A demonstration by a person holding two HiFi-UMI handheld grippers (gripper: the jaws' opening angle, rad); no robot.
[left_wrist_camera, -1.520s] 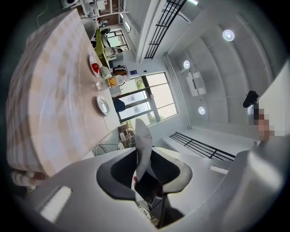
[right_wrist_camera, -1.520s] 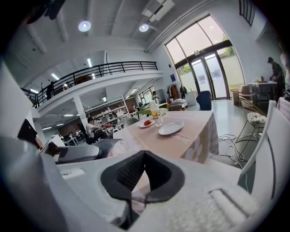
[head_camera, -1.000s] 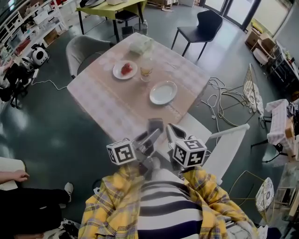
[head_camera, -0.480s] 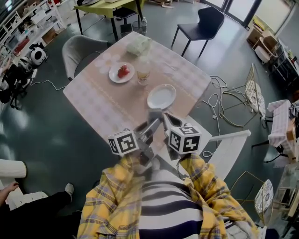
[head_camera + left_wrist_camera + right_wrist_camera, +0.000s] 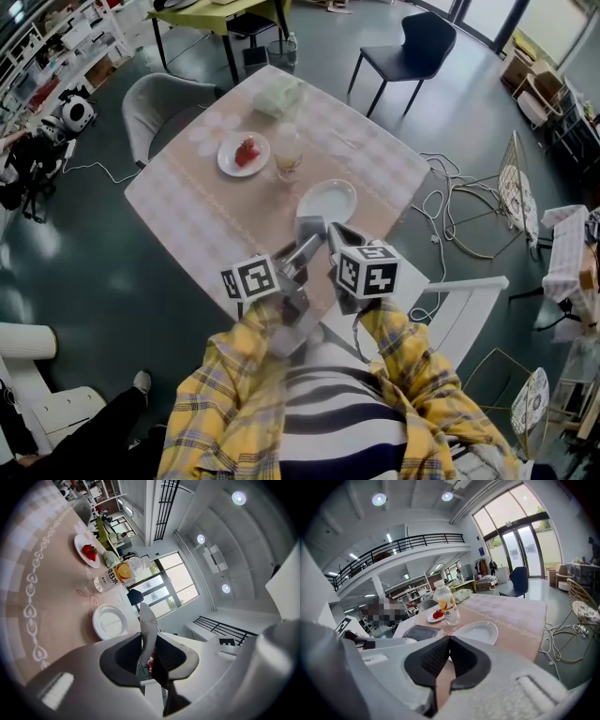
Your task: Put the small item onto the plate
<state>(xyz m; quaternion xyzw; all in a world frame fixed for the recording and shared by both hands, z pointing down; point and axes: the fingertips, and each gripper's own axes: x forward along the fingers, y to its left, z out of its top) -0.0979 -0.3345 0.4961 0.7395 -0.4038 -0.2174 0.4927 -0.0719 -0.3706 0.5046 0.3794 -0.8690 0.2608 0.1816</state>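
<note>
An empty white plate (image 5: 328, 201) (image 5: 110, 621) (image 5: 477, 632) lies near the table's front edge. My left gripper (image 5: 305, 246) (image 5: 145, 660) is shut on a small flat grey item (image 5: 310, 228) (image 5: 148, 623) (image 5: 419, 633), which hovers just short of that plate's near rim. A bit of red shows low between the pads. My right gripper (image 5: 337, 236) (image 5: 449, 641) is beside it on the right, shut with nothing in it. Farther back a second plate (image 5: 243, 153) (image 5: 87, 551) (image 5: 437, 615) carries a strawberry.
A clear drink bottle (image 5: 287, 150) (image 5: 117, 575) (image 5: 446, 603) stands between the two plates. A pale green bag (image 5: 277, 94) lies at the table's far end. A grey chair (image 5: 164, 98), a black chair (image 5: 405, 52) and a white chair (image 5: 459, 300) surround the table; cables (image 5: 450, 202) lie on the floor.
Both grippers have moved forward over the table's near edge towards the empty plate, the left one still carrying the grey item. The whole view has shifted closer to the table.
</note>
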